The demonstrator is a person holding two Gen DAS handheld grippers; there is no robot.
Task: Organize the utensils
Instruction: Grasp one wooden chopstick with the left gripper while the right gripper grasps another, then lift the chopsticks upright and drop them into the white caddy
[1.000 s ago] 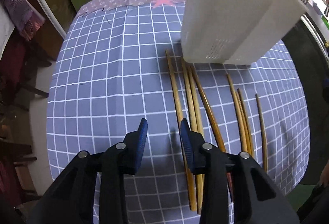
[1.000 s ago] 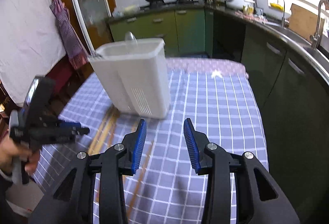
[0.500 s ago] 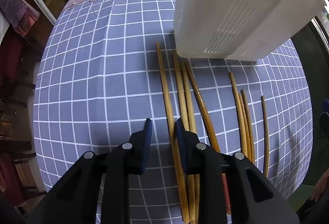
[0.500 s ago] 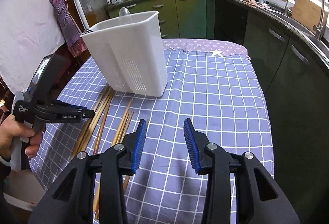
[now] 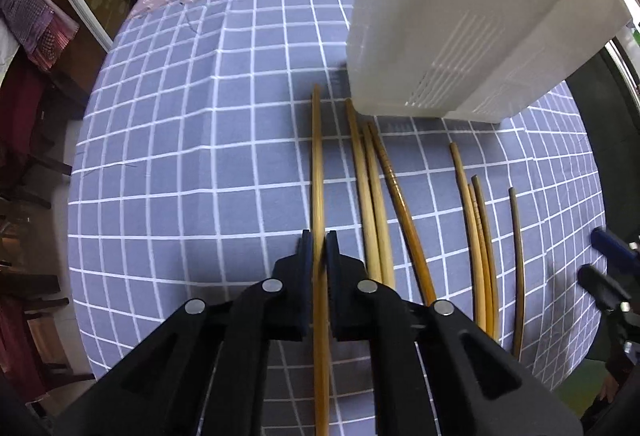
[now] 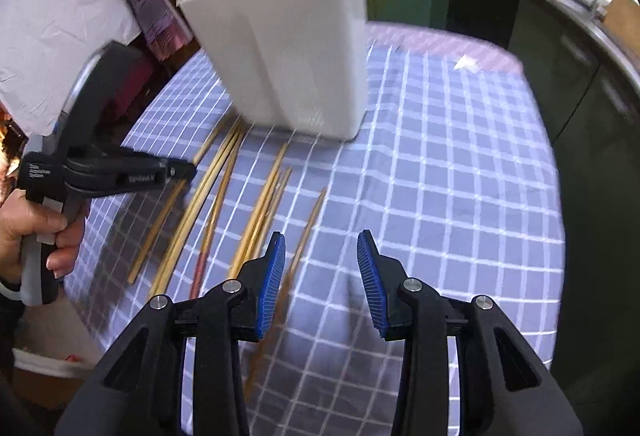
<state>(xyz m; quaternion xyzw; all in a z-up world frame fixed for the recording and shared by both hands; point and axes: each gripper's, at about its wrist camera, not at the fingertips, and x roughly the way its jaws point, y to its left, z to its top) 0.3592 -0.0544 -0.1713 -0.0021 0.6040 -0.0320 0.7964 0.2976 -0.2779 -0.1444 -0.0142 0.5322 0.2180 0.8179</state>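
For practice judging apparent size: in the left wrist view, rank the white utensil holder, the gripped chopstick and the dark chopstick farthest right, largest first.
1. White utensil holder.
2. Gripped chopstick, in the left gripper; nearness may exaggerate it.
3. Dark chopstick.

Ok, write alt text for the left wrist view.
The left tool is shut on the leftmost chopstick, one of several wooden chopsticks lying side by side on a blue checked tablecloth. A white plastic utensil holder stands just beyond their far tips.
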